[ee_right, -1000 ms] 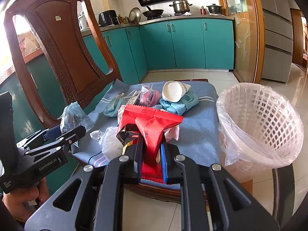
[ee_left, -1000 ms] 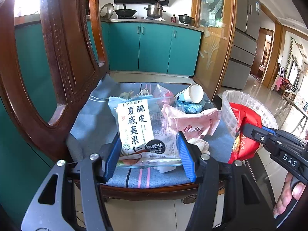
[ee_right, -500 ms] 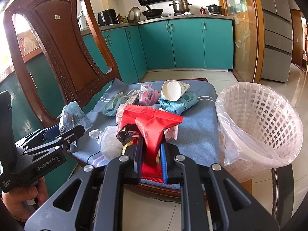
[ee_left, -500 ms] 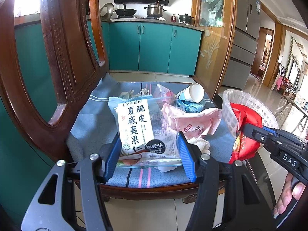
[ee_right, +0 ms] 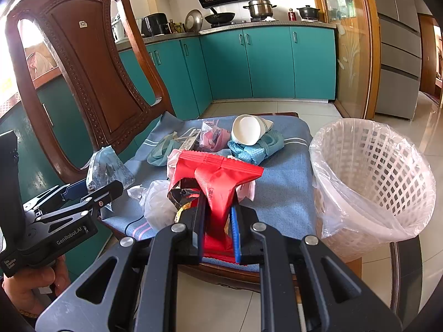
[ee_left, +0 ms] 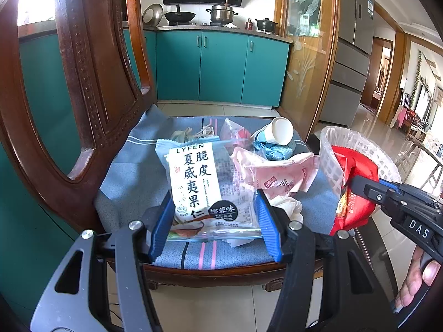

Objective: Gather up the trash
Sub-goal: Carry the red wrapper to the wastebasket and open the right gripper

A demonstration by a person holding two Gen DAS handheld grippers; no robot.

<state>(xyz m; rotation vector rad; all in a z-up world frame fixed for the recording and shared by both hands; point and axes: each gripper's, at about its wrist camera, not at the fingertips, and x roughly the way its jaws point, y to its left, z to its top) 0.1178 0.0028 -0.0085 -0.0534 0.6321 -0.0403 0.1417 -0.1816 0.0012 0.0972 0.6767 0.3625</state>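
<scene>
In the left wrist view, a blue striped cloth point(ee_left: 133, 177) is seen spread over the seat of a carved wooden chair point(ee_left: 83, 88). The left gripper point(ee_left: 214, 227) is clamped on the lower end of a pale blue snack packet point(ee_left: 205, 188), whose edges are pressed by both blue pads. Behind the packet, a pink wrapper point(ee_left: 277, 171), a white paper cup point(ee_left: 279, 131) lying on its side and crumpled white plastic point(ee_left: 288, 207) are scattered on the cloth. At the right, the right gripper point(ee_left: 357, 185) is seen with a red wrapper point(ee_left: 351, 191) pinched in it, in front of a white lattice bin point(ee_left: 332, 149) lined with clear plastic. Teal cabinets point(ee_left: 221, 66) with pots on the counter, a grey fridge point(ee_left: 351, 55) and a pale tiled floor point(ee_left: 210, 307) make up the room.

In the right wrist view, the red wrapper point(ee_right: 218, 182) is gripped tightly between the narrow jaws of the right gripper point(ee_right: 217, 227), above the front edge of the cloth point(ee_right: 285, 182). The bin point(ee_right: 371, 177) stands just beside the chair point(ee_right: 91, 63), to the right. The cup point(ee_right: 246, 130) rests on a teal rag point(ee_right: 257, 149). At the left, the left gripper point(ee_right: 91, 191) is seen holding the snack packet point(ee_right: 108, 168).
</scene>
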